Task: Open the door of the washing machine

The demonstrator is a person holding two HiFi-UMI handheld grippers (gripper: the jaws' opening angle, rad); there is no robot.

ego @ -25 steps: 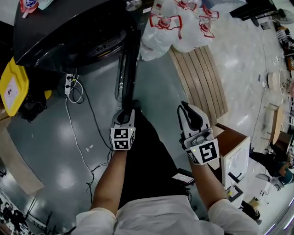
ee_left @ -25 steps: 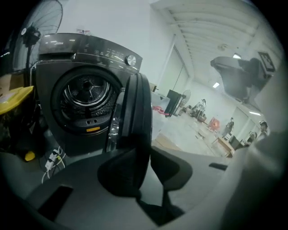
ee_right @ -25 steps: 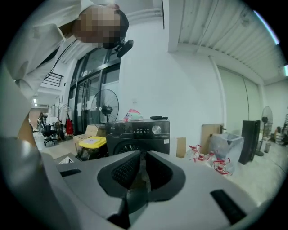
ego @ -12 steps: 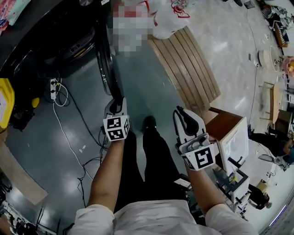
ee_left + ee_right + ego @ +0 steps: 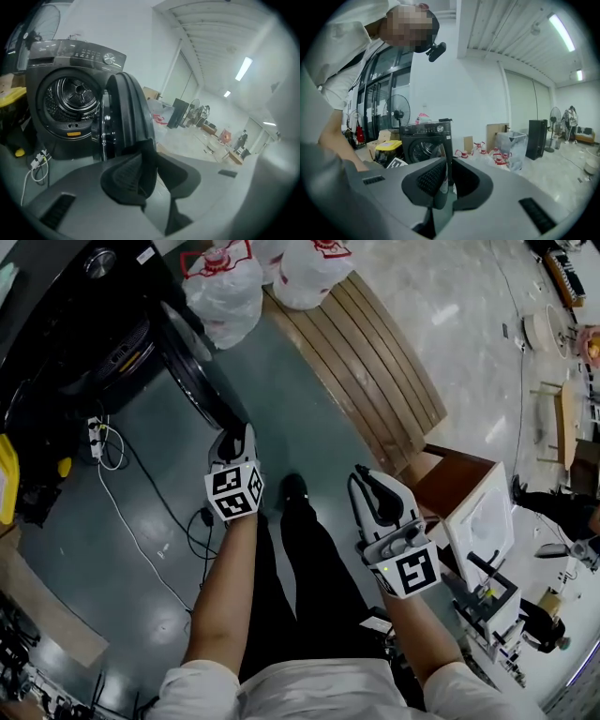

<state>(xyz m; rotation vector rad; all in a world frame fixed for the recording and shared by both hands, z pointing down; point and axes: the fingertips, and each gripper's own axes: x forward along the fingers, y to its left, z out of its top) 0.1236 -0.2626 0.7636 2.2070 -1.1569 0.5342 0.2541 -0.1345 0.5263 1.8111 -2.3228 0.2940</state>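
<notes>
The black washing machine stands at the upper left, and its round door is swung out from the front. In the left gripper view the drum lies bare and the door stands edge-on. My left gripper is at the door's free edge. The rim runs down between its jaws, which are opening while the pads still touch it. My right gripper hangs apart over the floor, shut on nothing. The machine shows beyond it.
A slatted wooden bench runs along the right of the door, with white plastic bags at its far end. A power strip with cables lies on the floor left of me. A brown cabinet stands at the right. My shoe is between the grippers.
The door has swung farther out from the machine's front, with my left gripper staying at its edge. Both grippers have moved away from the machine.
</notes>
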